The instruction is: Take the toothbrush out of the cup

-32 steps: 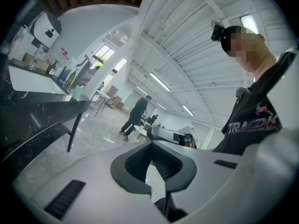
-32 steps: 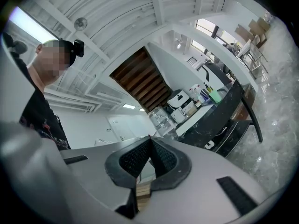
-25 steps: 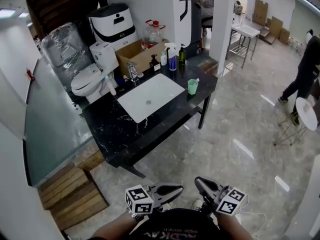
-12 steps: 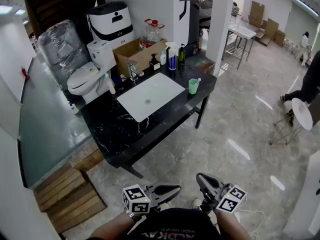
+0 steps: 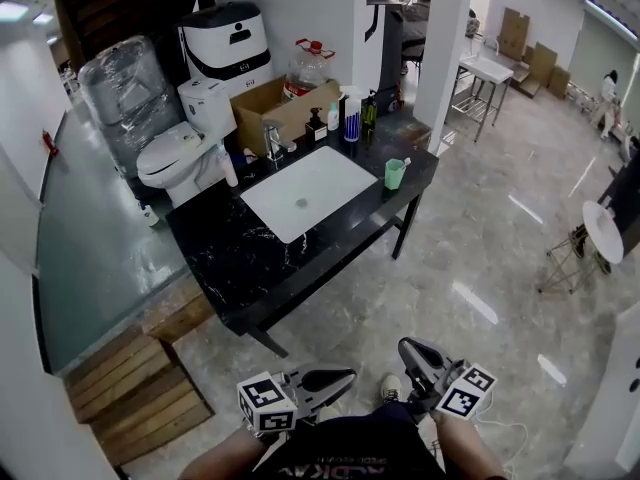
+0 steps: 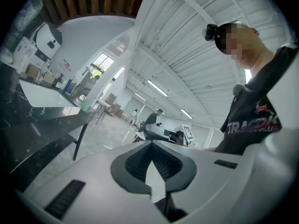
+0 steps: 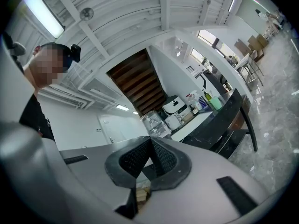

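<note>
- Overhead, in the head view, the green cup point(image 5: 396, 175) is standing near the right end of the black worktop point(image 5: 230, 258), just beside the white sink point(image 5: 305, 193). The toothbrush point(image 5: 404, 162) is sticking up out of the cup.
- Bottles point(image 5: 348, 116) are lining the worktop's back edge behind the sink.
- Low in that view, the left gripper point(image 5: 348, 376) and the right gripper point(image 5: 405, 347) are hanging over the floor, well apart from the worktop and the cup.
- In the left gripper view, the left gripper point(image 6: 150, 143) is pressing its jaws together at the tips and gripping nothing. The cup point(image 6: 85, 107) is showing as a small green spot at the worktop's point(image 6: 28, 122) far end, too small to make out the toothbrush.
- In the right gripper view, the right gripper point(image 7: 150, 140) is likewise keeping its jaws closed on nothing. The cup point(image 7: 216, 103) is sitting far off, near the end of the worktop point(image 7: 219, 120).
</note>
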